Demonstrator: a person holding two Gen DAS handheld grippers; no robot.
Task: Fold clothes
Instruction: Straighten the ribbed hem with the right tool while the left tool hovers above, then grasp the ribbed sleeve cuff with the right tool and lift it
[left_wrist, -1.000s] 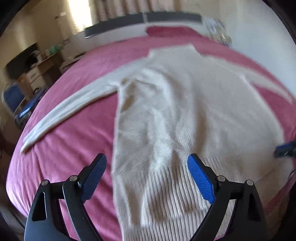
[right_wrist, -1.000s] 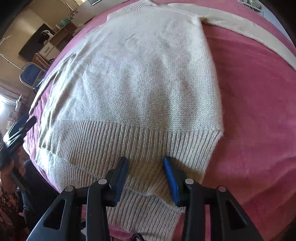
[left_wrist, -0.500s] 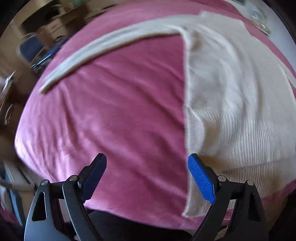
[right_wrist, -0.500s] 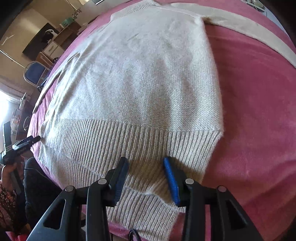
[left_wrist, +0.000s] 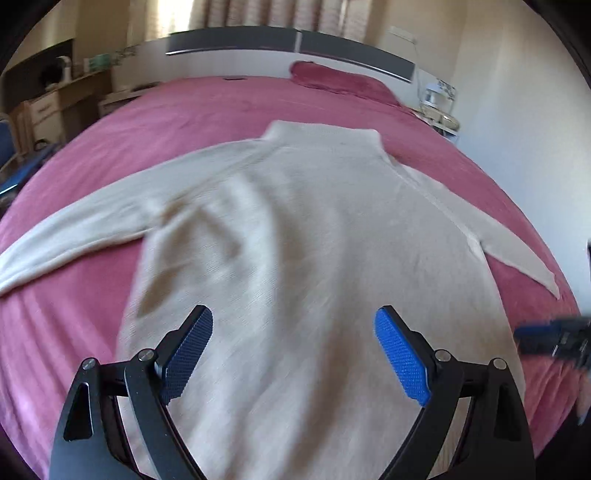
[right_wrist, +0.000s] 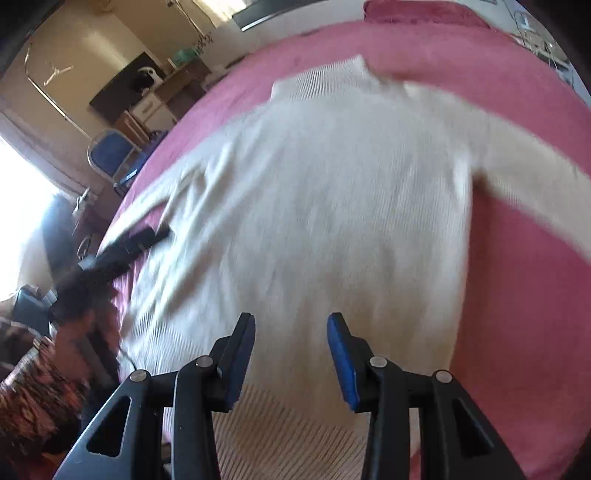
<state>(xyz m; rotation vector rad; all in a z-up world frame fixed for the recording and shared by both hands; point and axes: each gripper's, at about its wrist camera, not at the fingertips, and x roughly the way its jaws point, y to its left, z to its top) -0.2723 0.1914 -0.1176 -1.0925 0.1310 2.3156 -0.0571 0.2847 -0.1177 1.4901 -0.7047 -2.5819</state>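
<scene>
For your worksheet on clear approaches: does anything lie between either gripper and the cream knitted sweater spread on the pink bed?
Nothing visible does. The open left gripper and open right gripper both hang directly over the cream knitted sweater on the pink bed.

Each claw (left_wrist: 293, 350) has black triangular-cutout arms, silver screws and blue textured pads (left_wrist: 400, 358).

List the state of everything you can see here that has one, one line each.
sweater: lying flat on the bed, unfolded, both sleeves spread out
left gripper: open wide over the sweater, holding nothing
right gripper: partly open above the ribbed hem, holding nothing
bed cover: pink, spread smooth
pillow: lying at the head of the bed
</scene>
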